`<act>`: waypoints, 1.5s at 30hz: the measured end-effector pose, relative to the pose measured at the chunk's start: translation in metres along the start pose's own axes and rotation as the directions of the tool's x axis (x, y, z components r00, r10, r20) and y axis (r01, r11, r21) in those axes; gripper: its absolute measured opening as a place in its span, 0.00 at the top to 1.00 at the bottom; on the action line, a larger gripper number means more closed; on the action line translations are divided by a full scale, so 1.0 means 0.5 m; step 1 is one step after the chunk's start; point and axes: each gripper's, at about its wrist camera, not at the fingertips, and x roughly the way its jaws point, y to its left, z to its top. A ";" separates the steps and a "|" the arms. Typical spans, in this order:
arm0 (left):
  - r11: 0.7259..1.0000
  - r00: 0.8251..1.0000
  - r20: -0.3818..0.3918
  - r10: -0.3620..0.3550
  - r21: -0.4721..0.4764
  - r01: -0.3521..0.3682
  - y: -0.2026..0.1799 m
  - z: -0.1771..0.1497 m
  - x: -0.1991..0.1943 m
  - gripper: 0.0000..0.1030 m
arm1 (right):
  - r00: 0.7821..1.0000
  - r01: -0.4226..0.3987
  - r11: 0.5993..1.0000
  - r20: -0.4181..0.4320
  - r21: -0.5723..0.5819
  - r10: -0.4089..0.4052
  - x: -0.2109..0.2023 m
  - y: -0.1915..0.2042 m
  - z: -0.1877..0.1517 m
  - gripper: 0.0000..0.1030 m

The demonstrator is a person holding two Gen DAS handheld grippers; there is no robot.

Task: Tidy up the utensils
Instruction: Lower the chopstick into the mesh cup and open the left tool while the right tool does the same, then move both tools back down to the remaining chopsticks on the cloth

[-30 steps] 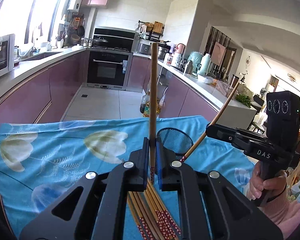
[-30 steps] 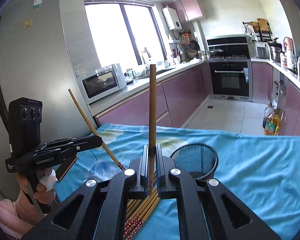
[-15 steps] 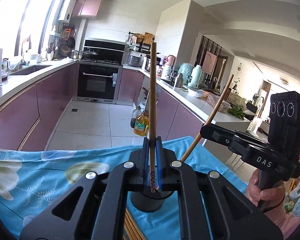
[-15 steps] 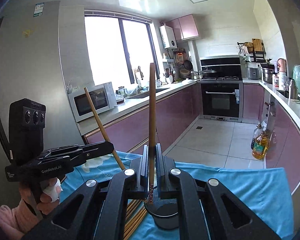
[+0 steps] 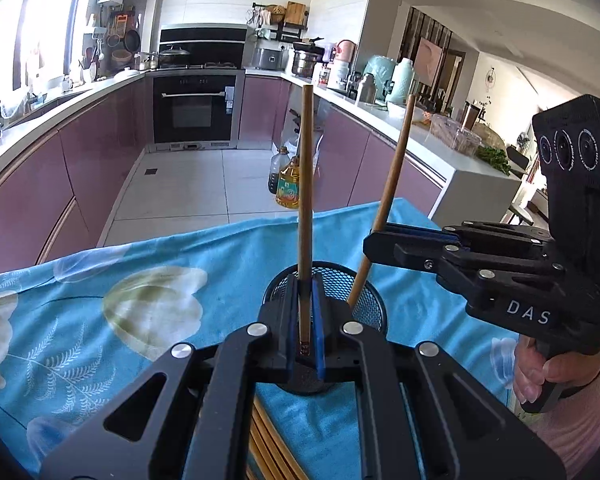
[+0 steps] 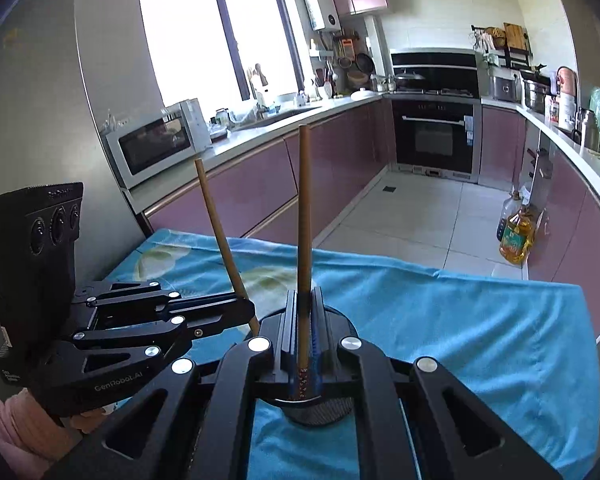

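Observation:
My left gripper [image 5: 309,320] is shut on a wooden chopstick [image 5: 305,184] that stands upright, its lower end over the black mesh cup [image 5: 364,300]. My right gripper [image 6: 304,340] is shut on another upright chopstick [image 6: 304,216], directly above the same mesh cup [image 6: 320,408]. In the left wrist view the right gripper [image 5: 374,240] holds its chopstick [image 5: 392,184] with the tip inside the cup. In the right wrist view the left gripper [image 6: 248,312] and its chopstick [image 6: 220,236] are at the cup's left. Several more chopsticks [image 5: 268,440] lie on the cloth under my left gripper.
The table wears a blue flowered cloth [image 5: 100,320]; its far edge [image 5: 260,222] drops to the kitchen floor. Oil bottles [image 5: 288,184] stand on the floor beyond. Purple cabinets, an oven [image 5: 196,108] and a microwave [image 6: 152,144] are in the background.
Both grippers have tilted down and come together over the mesh cup. The right gripper's chopstick tip now sits inside the cup. Both stay shut.

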 end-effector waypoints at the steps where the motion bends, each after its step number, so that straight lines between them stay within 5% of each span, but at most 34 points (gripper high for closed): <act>1: 1.000 1.000 -0.003 0.006 0.002 -0.006 0.006 -0.013 0.007 0.93 | 1.000 0.005 1.000 -0.010 0.005 -0.004 0.008 -0.002 -0.006 0.95; 12: 0.999 1.000 -0.014 0.026 -0.033 -0.027 0.047 -0.030 0.051 0.85 | 1.000 0.018 0.998 -0.019 0.054 -0.017 0.052 -0.023 -0.002 0.91; 21: 0.992 0.989 0.083 0.123 -0.037 -0.120 0.073 -0.060 -0.026 0.65 | 0.998 0.050 0.996 0.044 0.067 -0.053 0.021 -0.026 -0.005 0.72; 27: 0.981 0.978 0.069 0.195 -0.020 -0.194 0.106 -0.121 -0.074 0.56 | 0.994 -0.023 1.000 0.105 0.008 0.022 -0.050 0.020 -0.045 0.60; 33: 0.969 0.968 -0.042 0.247 -0.011 -0.248 0.153 -0.225 -0.075 0.56 | 0.996 -0.092 0.995 -0.005 -0.049 0.092 -0.029 0.084 -0.131 0.56; 39: 0.968 0.960 -0.133 0.248 -0.017 -0.252 0.170 -0.307 -0.054 0.56 | 0.986 -0.088 0.996 -0.144 -0.026 0.084 0.054 0.112 -0.202 0.56; 45: 0.970 0.957 -0.158 0.242 0.004 -0.245 0.155 -0.340 -0.053 0.56 | 0.980 -0.059 0.998 -0.192 -0.038 0.050 0.089 0.142 -0.238 0.56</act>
